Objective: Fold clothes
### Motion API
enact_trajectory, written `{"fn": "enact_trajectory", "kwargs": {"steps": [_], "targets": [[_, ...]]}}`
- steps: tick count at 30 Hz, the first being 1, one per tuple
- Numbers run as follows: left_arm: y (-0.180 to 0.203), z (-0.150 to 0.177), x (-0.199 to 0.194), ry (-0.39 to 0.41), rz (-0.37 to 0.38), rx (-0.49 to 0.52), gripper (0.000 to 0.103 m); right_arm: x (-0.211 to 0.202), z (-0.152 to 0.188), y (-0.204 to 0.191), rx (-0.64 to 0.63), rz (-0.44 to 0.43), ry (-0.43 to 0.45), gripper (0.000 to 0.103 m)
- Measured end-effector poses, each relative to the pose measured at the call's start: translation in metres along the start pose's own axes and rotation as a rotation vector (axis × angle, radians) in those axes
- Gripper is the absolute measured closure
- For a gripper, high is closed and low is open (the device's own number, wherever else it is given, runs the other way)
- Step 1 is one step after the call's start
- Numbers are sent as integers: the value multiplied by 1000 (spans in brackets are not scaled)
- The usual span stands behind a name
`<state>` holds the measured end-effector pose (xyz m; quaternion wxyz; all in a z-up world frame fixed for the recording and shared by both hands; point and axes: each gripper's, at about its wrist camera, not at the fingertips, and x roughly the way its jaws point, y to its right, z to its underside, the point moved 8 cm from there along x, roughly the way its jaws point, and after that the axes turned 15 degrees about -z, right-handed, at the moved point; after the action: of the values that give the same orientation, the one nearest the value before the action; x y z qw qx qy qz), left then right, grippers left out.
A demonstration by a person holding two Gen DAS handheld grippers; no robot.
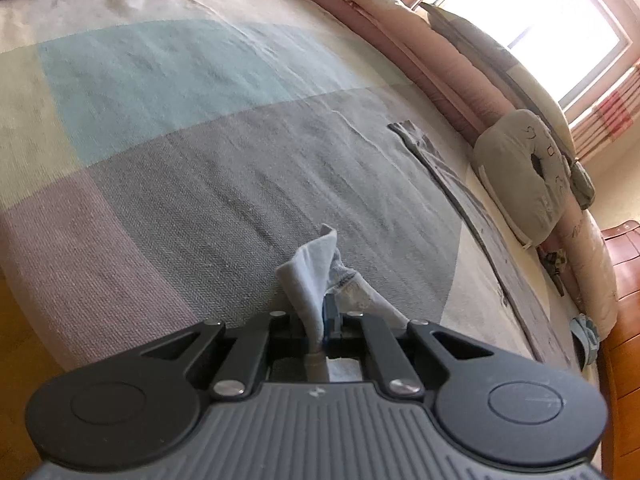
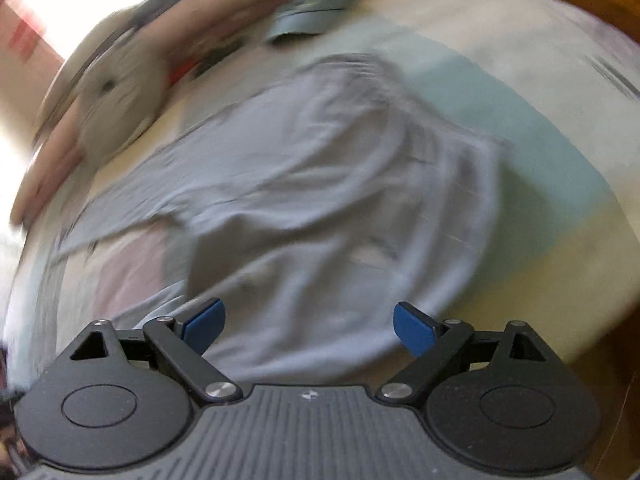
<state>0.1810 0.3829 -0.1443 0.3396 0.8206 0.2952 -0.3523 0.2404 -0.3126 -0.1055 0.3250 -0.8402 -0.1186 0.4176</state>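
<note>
My left gripper [image 1: 326,312] is shut on a bunched corner of the light blue-grey garment [image 1: 316,276], held just above the bed cover [image 1: 200,140]; the rest of the cloth trails off to the right as a thin grey strip [image 1: 472,208]. In the right wrist view the same garment [image 2: 320,184] lies spread and wrinkled on the bed, blurred by motion. My right gripper [image 2: 310,324] is open and empty above the garment's near edge, its blue pads [image 2: 208,320] wide apart.
The bed cover has pastel blocks of blue, grey, pink and cream. Pink folded quilts [image 1: 400,20] and a grey cushion [image 1: 524,172] line the far edge under a bright window. A folded blue-grey item [image 2: 316,12] lies beyond the garment. A wooden bed frame [image 1: 624,320] stands at the right.
</note>
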Motion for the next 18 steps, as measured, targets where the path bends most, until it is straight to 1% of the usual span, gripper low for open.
{"fn": "enact_trajectory", "kwargs": {"steps": [3,5,6,7,8,9,10,11,12,14,18], "targets": [[3,-1,1,-10,-21,13,98,-4,-1,32,75,2,70,20],[2,-1,-1,-14,-38,28,98,-6,-8,43,96,-42,134,25],[3,-1,-1,-14,-45,34,98,-6,-11,46,95,-53,154,26],[4,-1,0,-14,-53,37,98,-6,-14,49,90,-59,170,29],[5,-1,-1,-13,-61,36,98,-6,-17,51,86,-65,186,38],[6,-1,-1,-11,-70,39,98,-6,-19,54,86,-54,200,45],[8,-1,-1,-8,-79,44,98,-7,-19,59,103,-41,209,69],[8,-1,-2,-5,-88,44,99,-8,-19,64,126,-30,216,98],[9,-1,-3,-3,-95,40,99,-10,-19,69,149,-19,223,100],[8,-4,-8,7,-102,33,99,-12,-18,76,189,-11,236,100],[2,-12,-18,17,-123,35,99,-18,-14,68,166,32,228,100]]}}
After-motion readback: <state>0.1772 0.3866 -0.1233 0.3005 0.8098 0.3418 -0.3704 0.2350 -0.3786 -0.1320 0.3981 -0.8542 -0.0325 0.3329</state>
